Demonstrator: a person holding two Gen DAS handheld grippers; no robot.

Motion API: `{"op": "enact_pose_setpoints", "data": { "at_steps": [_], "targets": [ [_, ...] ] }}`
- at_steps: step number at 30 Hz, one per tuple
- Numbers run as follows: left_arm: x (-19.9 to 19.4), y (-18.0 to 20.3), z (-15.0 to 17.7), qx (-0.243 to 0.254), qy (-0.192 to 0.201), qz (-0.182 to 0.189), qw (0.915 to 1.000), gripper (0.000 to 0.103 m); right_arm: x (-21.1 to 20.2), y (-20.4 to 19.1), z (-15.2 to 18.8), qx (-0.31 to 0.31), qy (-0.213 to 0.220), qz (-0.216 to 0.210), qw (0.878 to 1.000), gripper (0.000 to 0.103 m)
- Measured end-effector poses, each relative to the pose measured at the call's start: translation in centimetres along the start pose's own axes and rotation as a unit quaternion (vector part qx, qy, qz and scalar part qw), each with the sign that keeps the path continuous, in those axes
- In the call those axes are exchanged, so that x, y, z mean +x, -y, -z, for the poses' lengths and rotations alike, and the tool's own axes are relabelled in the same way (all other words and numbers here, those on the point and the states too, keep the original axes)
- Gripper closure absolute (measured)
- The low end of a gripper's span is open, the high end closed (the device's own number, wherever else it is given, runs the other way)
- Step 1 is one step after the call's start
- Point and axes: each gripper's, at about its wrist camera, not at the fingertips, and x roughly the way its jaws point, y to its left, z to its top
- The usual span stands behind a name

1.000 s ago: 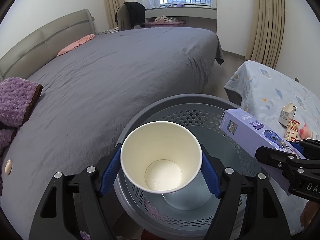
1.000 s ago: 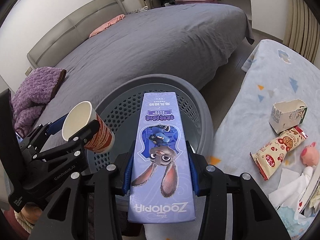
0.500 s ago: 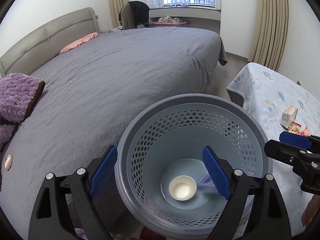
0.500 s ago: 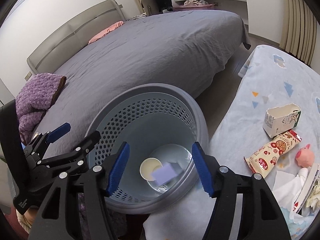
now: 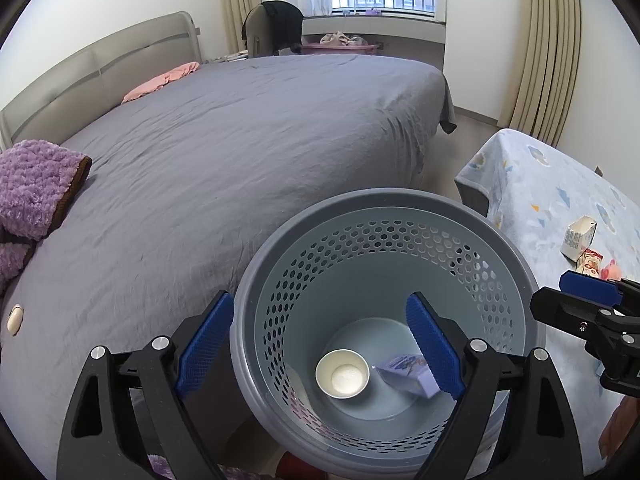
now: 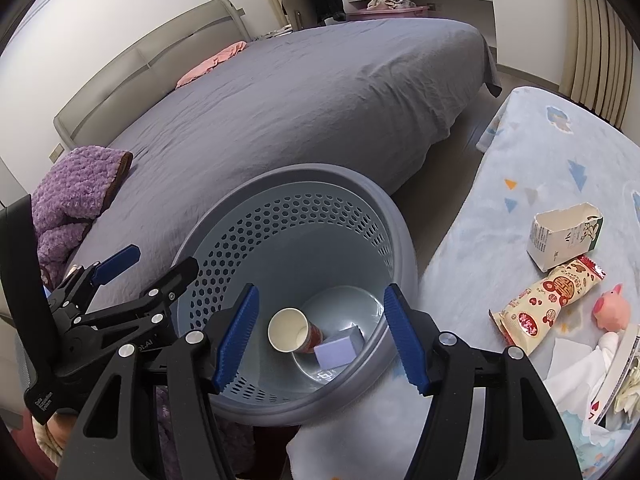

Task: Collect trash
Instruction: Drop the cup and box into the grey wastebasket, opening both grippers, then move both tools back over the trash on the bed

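Note:
A grey perforated trash basket [image 5: 384, 200] [image 6: 404, 236] stands between the bed and a low table. Inside it lie a paper cup [image 5: 342, 373] [image 6: 289, 330] and a purple Zootopia box [image 5: 408, 372] [image 6: 338, 349]. My left gripper [image 5: 316, 344] is open and empty above the basket; it also shows in the right wrist view [image 6: 154, 266]. My right gripper [image 6: 322, 336] is open and empty above the basket; its fingers [image 5: 586, 286] show in the left wrist view. On the table lie a torn white carton [image 6: 564, 236] [image 5: 578, 238] and a snack wrapper [image 6: 548, 300].
A grey bed [image 5: 240, 140] fills the left, with a purple blanket [image 6: 76, 196] and a pink cloth [image 5: 164, 82]. The table has a light blue patterned cover [image 6: 520, 152]. A pink pig toy [image 6: 610, 312] and white tissue [image 6: 576, 372] lie at its right.
Both grippers opened. The cup fell from the left gripper and the purple box from the right gripper into the basket, where they now rest at the bottom.

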Motion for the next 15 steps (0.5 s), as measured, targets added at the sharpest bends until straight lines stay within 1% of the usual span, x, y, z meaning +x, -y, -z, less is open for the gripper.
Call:
{"op": "enact_pose_setpoints", "data": {
  "at_steps": [15],
  "targets": [
    [-0.17,0.0,-0.21,-0.002,0.004,0.0,1.0,0.015,-0.07,0.64,0.42,0.007,-0.001,0.004,1.0,0.041]
  ]
}}
